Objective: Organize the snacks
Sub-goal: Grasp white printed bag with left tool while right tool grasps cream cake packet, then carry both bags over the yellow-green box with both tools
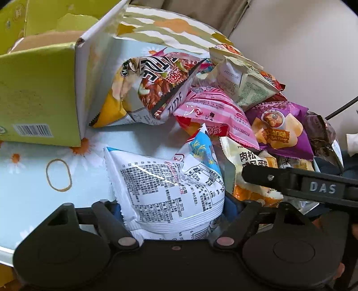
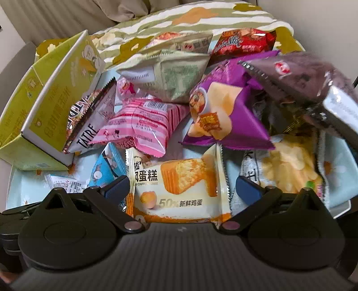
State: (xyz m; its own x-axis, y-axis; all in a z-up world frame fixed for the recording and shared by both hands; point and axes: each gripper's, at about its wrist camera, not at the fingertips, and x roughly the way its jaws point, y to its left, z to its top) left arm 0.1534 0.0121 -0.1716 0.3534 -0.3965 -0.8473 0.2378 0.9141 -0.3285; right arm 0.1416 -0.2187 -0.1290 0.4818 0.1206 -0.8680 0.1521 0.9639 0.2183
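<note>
My left gripper (image 1: 173,208) has its blue pads on both sides of a white and blue snack bag (image 1: 170,190), which fills the gap between them. My right gripper (image 2: 182,187) is open around a cream cake packet (image 2: 179,185) lying flat on the table; the pads stand apart from it. The right gripper's black arm (image 1: 313,185) shows in the left wrist view. A heap of snack bags lies beyond: a pink one (image 2: 143,125), a purple chips bag (image 2: 226,112), a dark brown one (image 2: 313,76), a "TATRE" bag (image 1: 161,85).
An open yellow-green cardboard box (image 1: 40,94) stands at the left, also in the right wrist view (image 2: 51,100). A rubber band (image 1: 58,174) lies on the flowered light-blue tablecloth (image 1: 26,197). A striped cushion (image 2: 179,18) is behind the heap.
</note>
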